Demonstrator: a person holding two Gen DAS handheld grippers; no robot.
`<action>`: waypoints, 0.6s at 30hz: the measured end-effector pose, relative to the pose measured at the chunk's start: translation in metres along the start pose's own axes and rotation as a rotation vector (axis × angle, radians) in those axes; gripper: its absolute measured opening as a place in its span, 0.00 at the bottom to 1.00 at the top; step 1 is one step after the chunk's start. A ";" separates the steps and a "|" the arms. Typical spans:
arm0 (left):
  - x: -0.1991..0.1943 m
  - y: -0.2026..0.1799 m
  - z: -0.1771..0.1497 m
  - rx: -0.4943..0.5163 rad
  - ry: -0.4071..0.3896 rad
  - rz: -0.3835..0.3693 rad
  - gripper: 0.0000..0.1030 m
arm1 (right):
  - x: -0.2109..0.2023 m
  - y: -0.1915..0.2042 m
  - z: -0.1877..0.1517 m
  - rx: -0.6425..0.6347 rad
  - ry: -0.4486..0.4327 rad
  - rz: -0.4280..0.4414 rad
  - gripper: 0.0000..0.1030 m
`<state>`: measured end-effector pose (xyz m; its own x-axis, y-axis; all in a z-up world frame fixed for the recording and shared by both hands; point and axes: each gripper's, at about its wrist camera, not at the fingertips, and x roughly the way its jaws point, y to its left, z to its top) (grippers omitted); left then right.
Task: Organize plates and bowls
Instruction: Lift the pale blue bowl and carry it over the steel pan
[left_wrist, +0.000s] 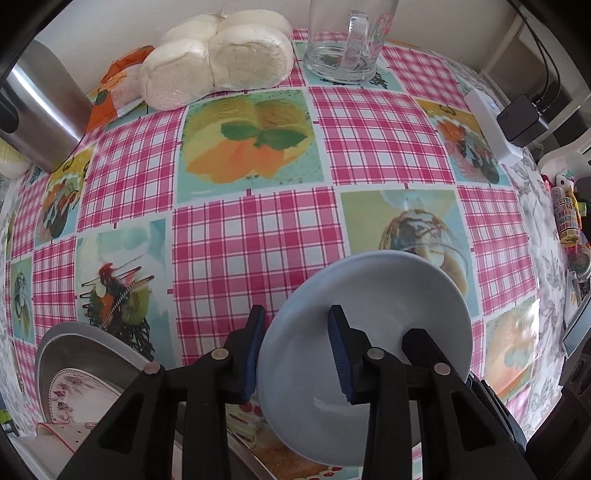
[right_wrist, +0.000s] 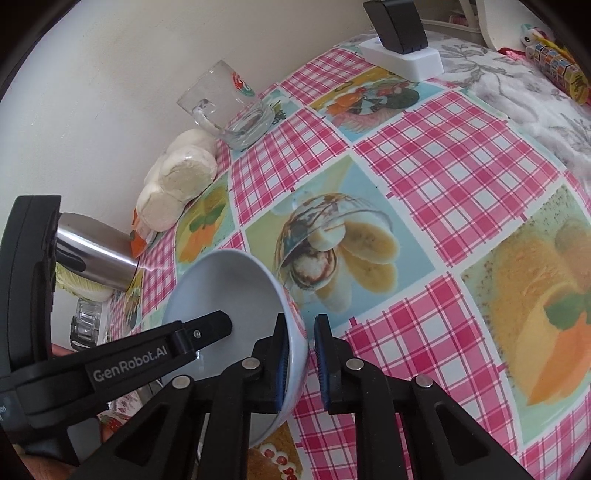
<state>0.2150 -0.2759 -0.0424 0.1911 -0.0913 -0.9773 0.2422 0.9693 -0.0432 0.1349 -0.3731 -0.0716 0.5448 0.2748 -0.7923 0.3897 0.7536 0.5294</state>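
My left gripper straddles the near rim of the bowl, one blue pad outside the wall and one inside; the outer pad looks a little off the wall, so I cannot tell whether it truly pinches. My right gripper has its jaws drawn close on the opposite rim of the same bowl, the left pad pressed against the inside of the wall, the right pad just outside it. The pale blue bowl hangs tilted between both tools, over the checked tablecloth. In the right view the left tool's black finger reaches into the bowl from the left. Low on the left of my left view sits a steel tray with a flowered plate on it. Further out, near the wall, lie a pack of white buns, an orange packet beside them, a steel cylinder on the left and a glass mug. A white box rests at the far right edge.
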 end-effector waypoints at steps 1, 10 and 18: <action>0.000 -0.001 -0.002 -0.001 -0.009 0.000 0.35 | 0.000 0.000 0.000 0.000 0.001 0.001 0.14; -0.004 0.016 -0.021 -0.015 -0.074 -0.026 0.30 | 0.003 0.005 -0.003 0.011 0.032 0.021 0.14; -0.020 0.024 -0.031 -0.035 -0.092 -0.049 0.28 | -0.009 0.006 -0.004 0.008 0.036 0.015 0.14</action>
<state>0.1878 -0.2440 -0.0299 0.2671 -0.1580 -0.9506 0.2203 0.9704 -0.0994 0.1289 -0.3686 -0.0625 0.5236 0.3078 -0.7944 0.3876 0.7444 0.5438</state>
